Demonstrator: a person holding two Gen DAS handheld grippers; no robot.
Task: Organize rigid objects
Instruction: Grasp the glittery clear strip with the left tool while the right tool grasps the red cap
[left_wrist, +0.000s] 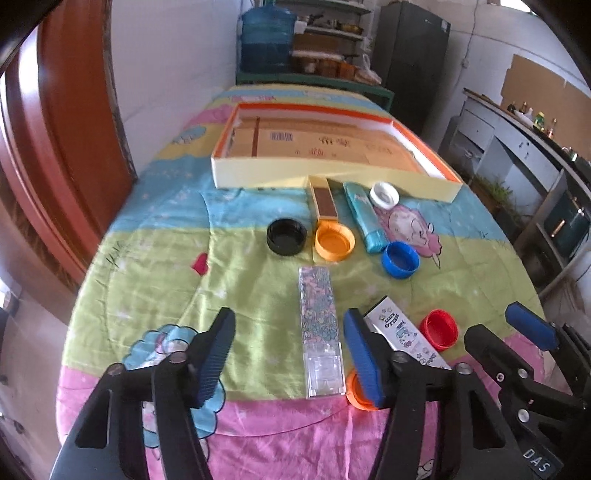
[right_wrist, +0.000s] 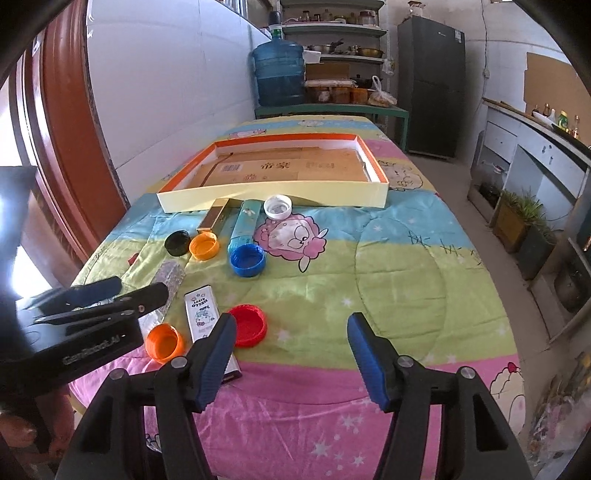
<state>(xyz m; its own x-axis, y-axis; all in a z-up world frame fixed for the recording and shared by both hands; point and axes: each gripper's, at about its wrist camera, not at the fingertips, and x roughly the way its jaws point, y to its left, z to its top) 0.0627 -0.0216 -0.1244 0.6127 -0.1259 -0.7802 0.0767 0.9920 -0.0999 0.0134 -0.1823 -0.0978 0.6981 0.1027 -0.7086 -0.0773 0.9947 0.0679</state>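
Our left gripper hangs spread over the clear box, which lies between its fingers, untouched, long axis running away from us toward the tray. Our right gripper, also spread and empty, sits farther off, beside the red cap. Everything rests on a cartoon quilt in a kitchen-like room.
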